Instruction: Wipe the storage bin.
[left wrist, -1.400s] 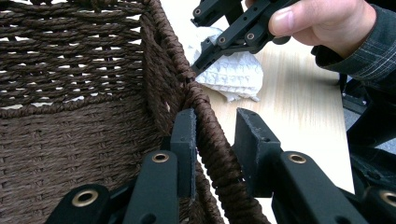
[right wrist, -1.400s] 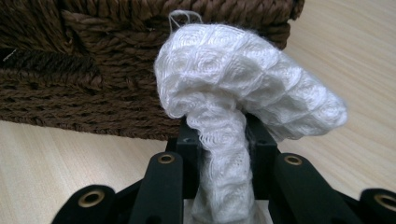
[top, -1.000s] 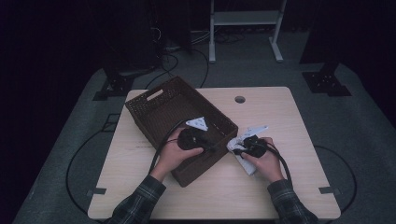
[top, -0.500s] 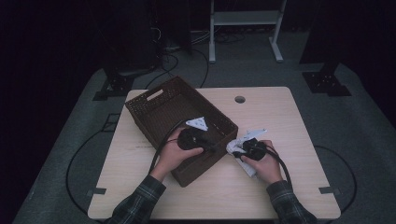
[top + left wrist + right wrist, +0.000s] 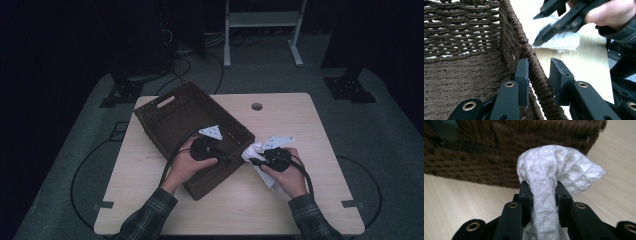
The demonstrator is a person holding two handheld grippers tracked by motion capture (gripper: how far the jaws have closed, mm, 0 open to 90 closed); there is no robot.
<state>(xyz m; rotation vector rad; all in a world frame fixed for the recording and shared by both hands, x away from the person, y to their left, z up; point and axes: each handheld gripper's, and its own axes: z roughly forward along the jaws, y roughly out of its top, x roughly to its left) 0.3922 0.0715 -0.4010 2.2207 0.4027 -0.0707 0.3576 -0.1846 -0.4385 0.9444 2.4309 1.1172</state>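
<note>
so the room is pretty dark and most of what's behind the table [image 5: 150, 200] is just black shapes, can't really make out more than some cables and a white frame back there. the person's forearms get cut off at the bottom edge in the high view, plaid sleeves and that's it. the brown woven basket [image 5: 170, 120] sits at an angle on the left half of the table, and its near right wall is half hidden under the left hand. left gripper [image 5: 537, 76] has its jaws straddling the basket's rim, one pad inside against the weave, the other outside with a sliver of gap, so narrow but whether it's really pinching i can't tell. the right gripper [image 5: 543, 192] is clamped on a white waffle cloth [image 5: 554, 167], the fabric bunching up above the jaws like a little mushroom; the lower end of it runs down out of the right gripper view. in the high view the cloth [image 5: 252, 150] is just beside the basket's right corner, nearly touching, with a tail of it under the right hand. room-wise, the far right part of the tabletop is bare wood, and so is the front left corner. there's a small round hole [image 5: 257, 106] near the far edge.
</note>
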